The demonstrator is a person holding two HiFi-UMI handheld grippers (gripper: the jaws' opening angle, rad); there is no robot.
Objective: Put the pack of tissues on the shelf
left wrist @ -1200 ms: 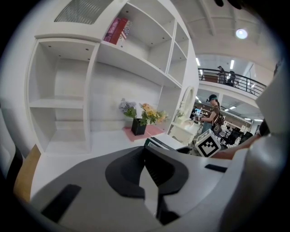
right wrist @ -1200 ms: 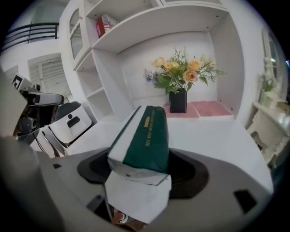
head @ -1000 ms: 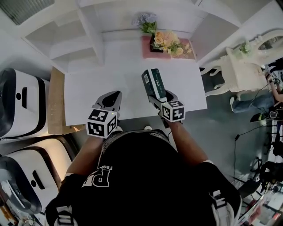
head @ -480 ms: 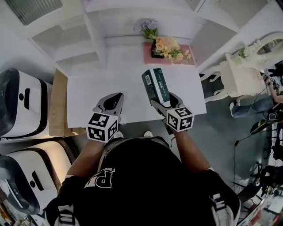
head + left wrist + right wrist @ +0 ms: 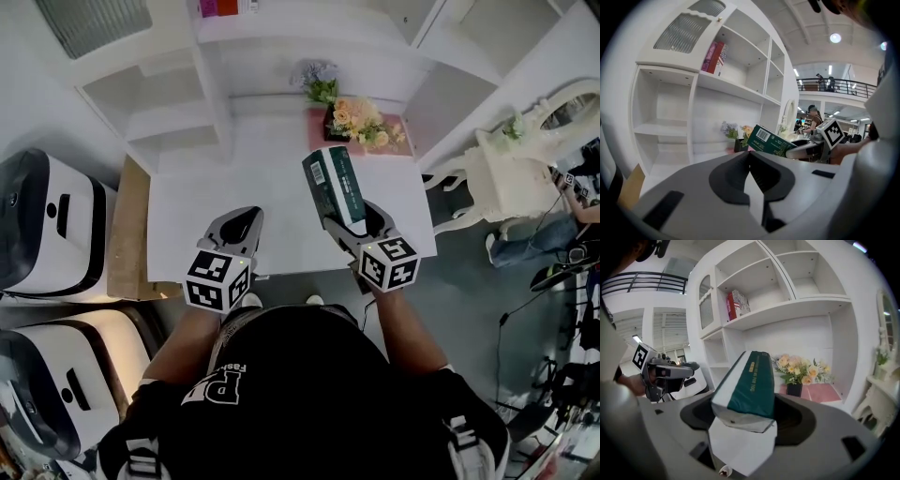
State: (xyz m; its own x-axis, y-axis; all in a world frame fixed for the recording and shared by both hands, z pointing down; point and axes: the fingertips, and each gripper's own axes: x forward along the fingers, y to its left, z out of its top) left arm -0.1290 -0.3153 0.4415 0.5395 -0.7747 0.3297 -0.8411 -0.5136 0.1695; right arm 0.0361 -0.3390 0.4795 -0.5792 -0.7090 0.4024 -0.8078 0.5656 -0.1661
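One tissue pack (image 5: 336,183), two hand-held grippers (image 5: 244,217) (image 5: 349,217)

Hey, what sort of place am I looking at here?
Probably a mock living-room set inside a large hall: white shelving, a flower arrangement, and a railed balcony behind.

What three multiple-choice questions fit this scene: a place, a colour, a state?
1. Where do the flowers stand?
A. at the back of the white table
B. on the floor
C. on the top shelf
2. Apart from white, what colour is the pack of tissues?
A. red
B. dark green
C. yellow
3. What is the right tool doing?
A. standing open and empty
B. gripping the flowers
C. holding the pack of tissues
Answers: 1 A, they sit on the white table near the shelf unit; 2 B, green shows in all views; 3 C, its jaws clamp the pack's end.
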